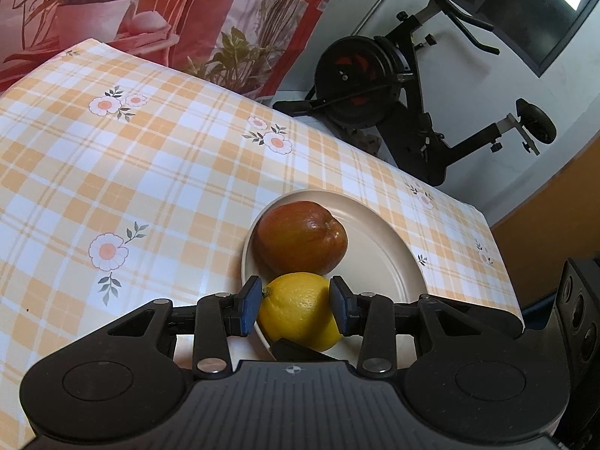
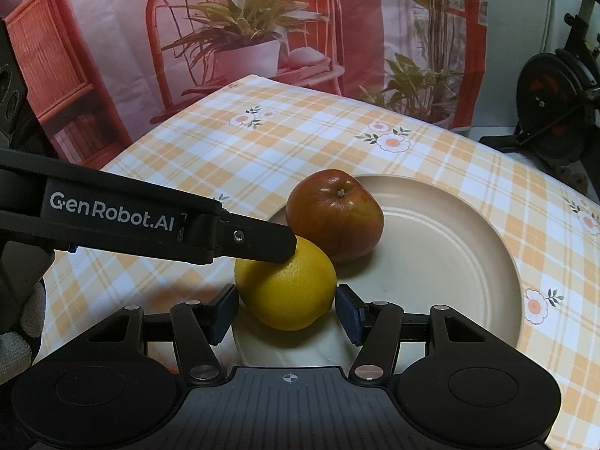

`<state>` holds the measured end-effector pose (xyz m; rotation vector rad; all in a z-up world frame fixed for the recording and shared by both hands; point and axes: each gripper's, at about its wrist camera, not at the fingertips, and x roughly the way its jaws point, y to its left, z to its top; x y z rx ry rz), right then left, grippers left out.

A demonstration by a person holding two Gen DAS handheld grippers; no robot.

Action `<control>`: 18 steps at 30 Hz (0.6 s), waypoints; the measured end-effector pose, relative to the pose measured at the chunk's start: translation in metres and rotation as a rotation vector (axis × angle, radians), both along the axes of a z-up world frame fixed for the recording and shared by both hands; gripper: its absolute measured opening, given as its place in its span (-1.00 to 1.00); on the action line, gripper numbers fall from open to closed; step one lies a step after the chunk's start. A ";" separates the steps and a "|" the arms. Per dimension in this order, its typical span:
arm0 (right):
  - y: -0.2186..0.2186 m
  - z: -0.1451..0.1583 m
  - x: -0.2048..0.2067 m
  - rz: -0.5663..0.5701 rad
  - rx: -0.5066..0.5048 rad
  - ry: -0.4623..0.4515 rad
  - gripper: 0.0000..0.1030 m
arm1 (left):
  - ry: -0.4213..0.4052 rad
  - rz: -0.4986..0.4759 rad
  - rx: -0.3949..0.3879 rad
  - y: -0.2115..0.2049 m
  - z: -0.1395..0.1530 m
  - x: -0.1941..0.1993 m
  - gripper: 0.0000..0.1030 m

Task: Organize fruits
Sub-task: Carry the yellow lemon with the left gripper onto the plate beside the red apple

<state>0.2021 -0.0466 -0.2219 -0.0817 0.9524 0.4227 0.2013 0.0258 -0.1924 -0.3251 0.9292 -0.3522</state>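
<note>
Plaid floral tablecloth [image 1: 150,172]; red plant-print backdrop [image 2: 262,37]; exercise bike [image 1: 393,86] by white wall.

Left hand-held gripper [image 1: 295,305] clamped on fruit, right hand-held gripper [image 2: 287,313] jaws slightly parted

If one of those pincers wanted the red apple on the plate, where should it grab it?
Probably across the apple's round belly, coming down from above, one finger on each side. It sits stem-up on the plate, so the widest part is exposed. The lemon touches its near side, so the fingers fit better at its left and right flanks, which look free.
</note>
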 end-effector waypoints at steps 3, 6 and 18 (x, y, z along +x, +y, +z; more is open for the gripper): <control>0.001 0.001 -0.001 0.006 -0.022 -0.003 0.08 | -0.016 -0.003 0.024 -0.002 0.002 -0.001 -0.19; -0.001 0.003 -0.004 0.008 -0.035 -0.004 0.08 | -0.032 0.001 0.052 -0.002 0.003 -0.002 -0.19; -0.044 0.029 -0.050 -0.078 -0.013 -0.091 0.08 | -0.061 -0.002 0.104 -0.007 0.005 -0.005 -0.18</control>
